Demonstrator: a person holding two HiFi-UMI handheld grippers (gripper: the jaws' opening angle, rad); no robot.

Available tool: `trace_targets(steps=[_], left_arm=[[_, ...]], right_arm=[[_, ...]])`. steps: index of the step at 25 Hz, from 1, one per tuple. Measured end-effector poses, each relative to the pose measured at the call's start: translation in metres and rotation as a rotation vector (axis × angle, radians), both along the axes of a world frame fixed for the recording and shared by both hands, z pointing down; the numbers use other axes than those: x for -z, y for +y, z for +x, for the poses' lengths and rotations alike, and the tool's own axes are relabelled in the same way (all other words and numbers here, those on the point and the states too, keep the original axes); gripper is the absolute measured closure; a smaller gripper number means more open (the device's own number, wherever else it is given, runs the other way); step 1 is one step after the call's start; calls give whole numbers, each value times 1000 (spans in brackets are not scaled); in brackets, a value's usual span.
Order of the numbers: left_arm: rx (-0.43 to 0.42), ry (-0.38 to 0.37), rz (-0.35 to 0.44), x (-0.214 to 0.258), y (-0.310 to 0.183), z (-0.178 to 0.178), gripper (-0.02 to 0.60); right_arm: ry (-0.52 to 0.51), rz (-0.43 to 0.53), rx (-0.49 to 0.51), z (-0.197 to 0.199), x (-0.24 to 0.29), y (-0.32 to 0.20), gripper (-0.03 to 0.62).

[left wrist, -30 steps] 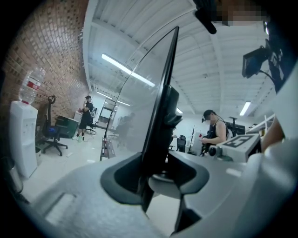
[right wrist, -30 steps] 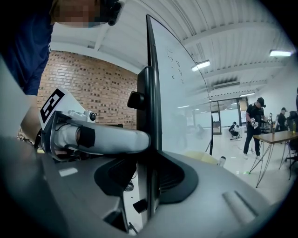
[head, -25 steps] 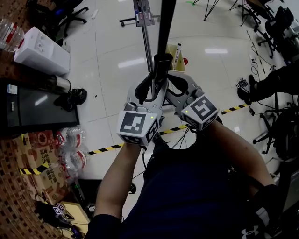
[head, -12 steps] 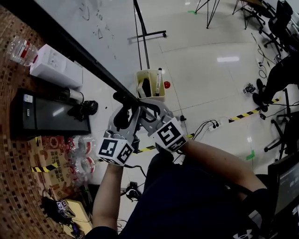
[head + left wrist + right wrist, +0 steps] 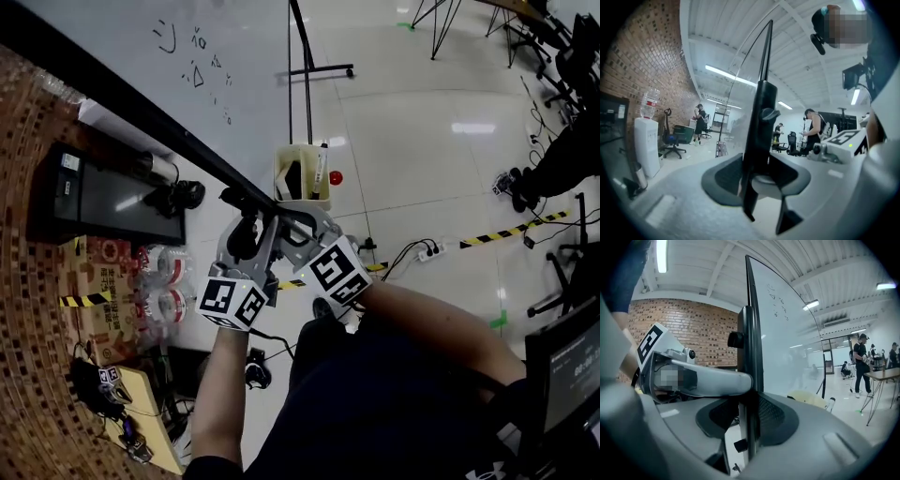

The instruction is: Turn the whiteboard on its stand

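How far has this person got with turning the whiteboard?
Partly done: the whiteboard has swung from edge-on a second ago to a diagonal. In hand: left gripper and right gripper both clamp its black edge frame, the right just tightening. Left: how much further it must turn, I cannot tell.

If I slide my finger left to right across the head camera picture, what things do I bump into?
Black screen → left tongs → right tongs, just squeezed tighter on the whiteboard edge → white power strip → dark monitor.
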State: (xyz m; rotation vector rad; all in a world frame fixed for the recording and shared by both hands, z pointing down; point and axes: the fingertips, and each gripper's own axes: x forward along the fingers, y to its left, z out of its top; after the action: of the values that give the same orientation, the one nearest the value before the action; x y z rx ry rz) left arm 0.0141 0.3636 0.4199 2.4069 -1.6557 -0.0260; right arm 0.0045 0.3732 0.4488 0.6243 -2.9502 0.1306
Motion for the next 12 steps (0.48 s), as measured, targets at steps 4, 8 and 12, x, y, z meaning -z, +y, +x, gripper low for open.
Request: trace_targets(steps=[4,8,12], left_arm=[[19,22,52,-10,30,4,402],[-1,42,61,-11,50,17,400],[-46,72,61,-7,62,28,400]], right_arm=[[3,35,-13,5,-11,29,471],[12,56,-47,17,-11,49,470],[20,60,-53,29,-8,59,470]])
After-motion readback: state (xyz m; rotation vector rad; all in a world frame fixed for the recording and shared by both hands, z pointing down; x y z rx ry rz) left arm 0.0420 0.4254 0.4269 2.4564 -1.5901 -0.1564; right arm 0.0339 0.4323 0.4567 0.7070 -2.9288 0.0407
